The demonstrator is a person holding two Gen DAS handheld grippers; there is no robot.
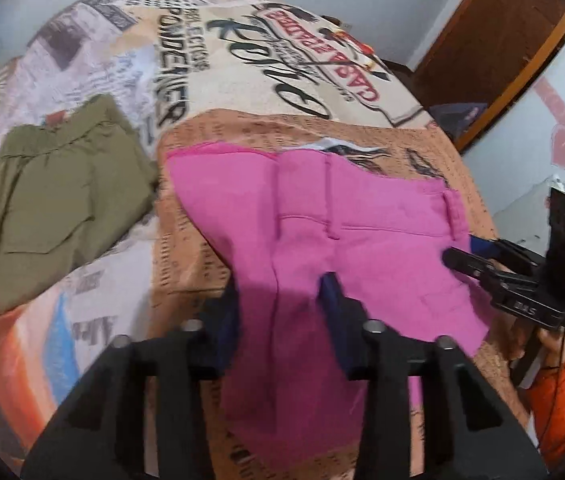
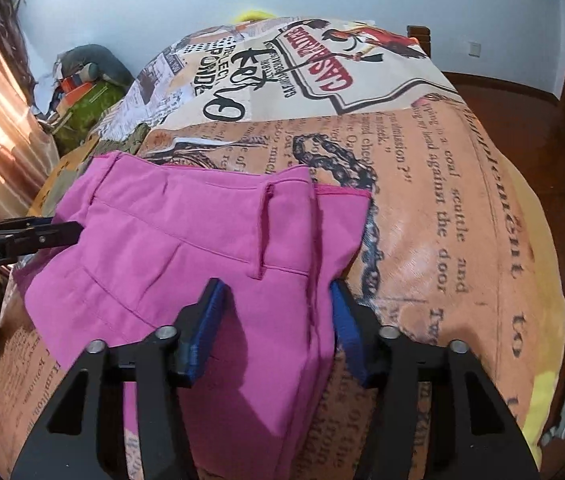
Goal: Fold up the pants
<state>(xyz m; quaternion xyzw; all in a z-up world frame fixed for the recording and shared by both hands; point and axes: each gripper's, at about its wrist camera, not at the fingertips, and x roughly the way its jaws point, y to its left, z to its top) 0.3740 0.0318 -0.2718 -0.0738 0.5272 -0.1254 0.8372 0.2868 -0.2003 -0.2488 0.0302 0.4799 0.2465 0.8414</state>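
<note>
Printed bedspread reading "a coal scuttle and", "against the door", with an upside-down red "CASA" label further back. Your pink pants are lying folded on this bed, belt loops and waistband seam showing. Your left gripper and right gripper are both straddling the fabric, jaws standing apart. Olive pants are resting well left; pale walls and brown wood trim are surrounding the bed

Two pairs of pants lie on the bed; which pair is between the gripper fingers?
The pink pants: both grippers, left and right, straddle them with open jaws. The olive-green pants lie apart, untouched.
</note>
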